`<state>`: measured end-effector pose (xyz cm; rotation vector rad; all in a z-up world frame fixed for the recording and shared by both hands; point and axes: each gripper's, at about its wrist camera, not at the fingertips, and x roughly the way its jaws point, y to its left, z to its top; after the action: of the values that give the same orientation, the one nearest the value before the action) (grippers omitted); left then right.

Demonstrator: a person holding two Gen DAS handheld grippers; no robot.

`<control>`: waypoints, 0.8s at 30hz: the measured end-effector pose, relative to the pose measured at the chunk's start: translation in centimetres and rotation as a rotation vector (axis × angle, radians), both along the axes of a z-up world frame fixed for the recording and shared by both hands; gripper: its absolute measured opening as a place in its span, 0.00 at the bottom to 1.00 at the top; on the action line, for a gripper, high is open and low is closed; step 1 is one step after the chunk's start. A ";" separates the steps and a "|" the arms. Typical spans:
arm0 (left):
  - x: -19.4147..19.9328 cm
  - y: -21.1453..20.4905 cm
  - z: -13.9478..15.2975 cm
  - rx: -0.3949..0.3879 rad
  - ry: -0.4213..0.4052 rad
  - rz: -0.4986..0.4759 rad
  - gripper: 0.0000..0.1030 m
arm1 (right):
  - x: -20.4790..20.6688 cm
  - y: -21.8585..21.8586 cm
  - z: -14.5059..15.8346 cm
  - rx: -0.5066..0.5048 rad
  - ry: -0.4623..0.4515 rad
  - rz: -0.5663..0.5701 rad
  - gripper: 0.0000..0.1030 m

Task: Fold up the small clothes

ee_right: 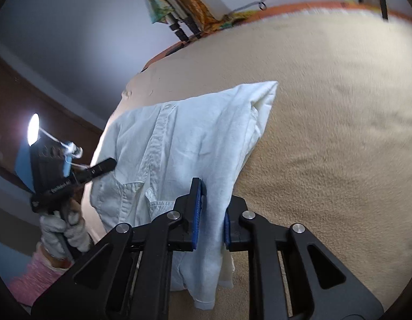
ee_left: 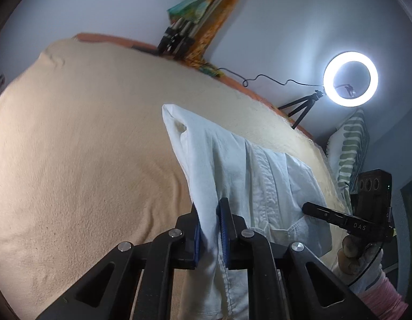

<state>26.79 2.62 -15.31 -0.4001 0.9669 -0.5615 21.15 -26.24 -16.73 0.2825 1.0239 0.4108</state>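
A: What does the left gripper [ee_left: 209,229] have hold of?

B: A white shirt [ee_left: 232,165]. In the left wrist view its two blue-padded fingers [ee_left: 224,233] sit at the lower middle of the frame, nearly together, with a bunched fold of the cloth pinched between them. The cloth hangs down past the pads towards the bottom edge.

A: And the right gripper [ee_right: 212,213]?

B: Much the same. In the right wrist view the jaws are narrowly parted at the lower middle of the frame, clamped on another fold of the same shirt [ee_right: 179,138], with cloth drooping below the pads.

A: Where is the shirt as a whole?

B: It stretches from the pads up over a tan blanket [ee_left: 86,138]. In the left view it runs from the lower middle to a pointed corner near the frame's centre. In the right view it fans out to the upper left, its button strip and a chest pocket showing, its far corner just above centre.

A: Can each gripper be seen from the other camera?

B: Yes. The right one shows at the lower right of the left view, held by a gloved hand [ee_left: 352,256], its finger touching the shirt's edge. The left one shows at the left of the right view, also in a gloved hand [ee_right: 63,229].

A: Anything else?

B: A lit ring light [ee_left: 350,79] on a small tripod at the upper right of the left view, and a striped pillow [ee_left: 350,146] below it.
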 end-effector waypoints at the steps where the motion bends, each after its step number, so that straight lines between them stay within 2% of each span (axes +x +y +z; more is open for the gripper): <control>1: -0.1 -0.3 0.5 0.000 -0.011 -0.007 0.09 | -0.2 0.3 0.5 -0.025 -0.014 0.007 0.14; 8: -0.4 -3.1 2.8 0.005 -0.064 -0.044 0.09 | -1.1 -0.5 4.0 -0.110 -0.093 0.012 0.13; 13: 0.6 -7.4 3.4 -0.004 -0.077 -0.091 0.09 | -1.4 -3.1 6.2 -0.162 -0.126 -0.013 0.13; 18: 2.5 -13.8 4.0 -0.013 -0.091 -0.153 0.09 | -1.3 -7.7 8.4 -0.209 -0.156 -0.064 0.12; 24: 5.3 -23.5 4.4 -0.006 -0.112 -0.226 0.09 | -0.3 -14.1 9.8 -0.285 -0.174 -0.135 0.12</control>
<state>32.07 -20.85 -10.96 -0.2629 0.9086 -0.7837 20.89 -40.33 -6.89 0.0583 0.8739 0.1605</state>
